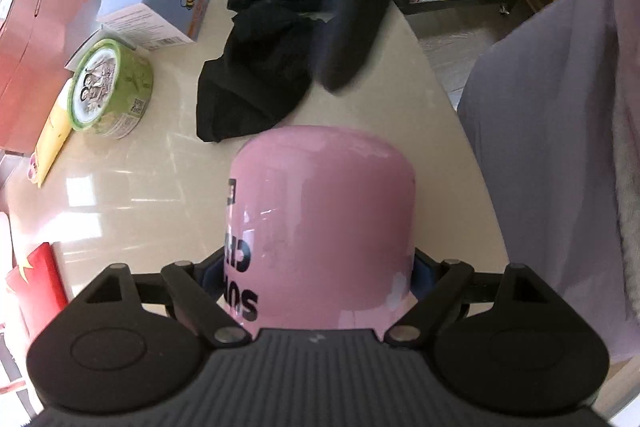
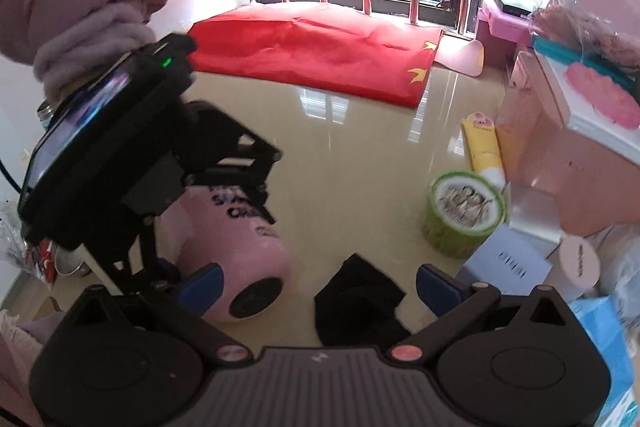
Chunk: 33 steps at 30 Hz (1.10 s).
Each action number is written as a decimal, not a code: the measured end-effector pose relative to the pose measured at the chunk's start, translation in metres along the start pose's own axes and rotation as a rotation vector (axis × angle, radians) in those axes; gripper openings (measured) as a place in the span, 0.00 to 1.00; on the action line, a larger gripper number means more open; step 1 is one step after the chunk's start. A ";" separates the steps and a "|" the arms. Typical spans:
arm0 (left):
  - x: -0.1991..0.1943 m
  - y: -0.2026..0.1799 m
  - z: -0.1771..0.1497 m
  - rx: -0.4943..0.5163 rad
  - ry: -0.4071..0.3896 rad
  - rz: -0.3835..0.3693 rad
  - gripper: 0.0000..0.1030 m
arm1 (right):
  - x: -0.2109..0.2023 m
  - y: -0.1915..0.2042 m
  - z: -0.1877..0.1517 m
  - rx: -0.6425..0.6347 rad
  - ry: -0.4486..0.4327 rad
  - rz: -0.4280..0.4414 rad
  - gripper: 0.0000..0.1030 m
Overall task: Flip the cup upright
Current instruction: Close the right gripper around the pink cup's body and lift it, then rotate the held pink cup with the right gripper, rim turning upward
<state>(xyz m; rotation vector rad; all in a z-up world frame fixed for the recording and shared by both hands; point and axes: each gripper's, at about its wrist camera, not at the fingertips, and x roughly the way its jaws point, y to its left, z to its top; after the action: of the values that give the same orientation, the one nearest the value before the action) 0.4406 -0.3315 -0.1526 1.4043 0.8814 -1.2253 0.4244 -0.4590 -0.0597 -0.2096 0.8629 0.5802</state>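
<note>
Glossy beige worktop (image 2: 360,163) is seen carrying all items, with a red cloth (image 2: 320,51) spread at its far edge below the window. Pink cup (image 1: 324,227) is lying on its side above the worktop, its dark base (image 2: 256,301) turned toward the right wrist camera. Left tongs (image 1: 316,273) are clamped on the cup near its mouth end, one blue pad visible at each side of the wall. Black cloth (image 2: 358,301) is crumpled beside the cup. Green tin (image 2: 464,213) is tipped near the boxes. Right tongs (image 2: 320,287) are held apart, gripping nothing.
</note>
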 end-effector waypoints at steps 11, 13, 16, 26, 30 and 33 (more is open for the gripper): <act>-0.078 -0.009 -0.010 -0.094 -0.058 0.189 1.00 | -0.014 0.024 -0.028 -0.029 -0.080 0.008 1.00; -0.110 -0.018 -0.016 -0.157 -0.096 0.258 1.00 | -0.022 0.029 -0.029 -0.057 -0.099 0.019 1.00; -0.151 -0.035 -0.029 -0.338 -0.154 0.426 1.00 | -0.025 0.044 -0.028 -0.138 -0.110 -0.008 1.00; -0.188 -0.167 -0.082 -0.937 -0.499 0.664 1.00 | 0.009 0.116 -0.030 -0.404 -0.035 -0.135 1.00; -0.175 -0.192 -0.093 -1.074 -0.523 0.591 1.00 | 0.005 0.136 -0.019 -0.464 0.036 -0.153 1.00; -0.164 -0.199 -0.100 -1.124 -0.510 0.601 1.00 | 0.006 0.148 -0.013 -0.549 0.074 -0.194 1.00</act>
<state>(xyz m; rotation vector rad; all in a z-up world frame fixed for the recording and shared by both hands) 0.2380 -0.1776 -0.0437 0.3416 0.5426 -0.4074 0.3366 -0.3396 -0.0647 -0.8091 0.7287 0.6195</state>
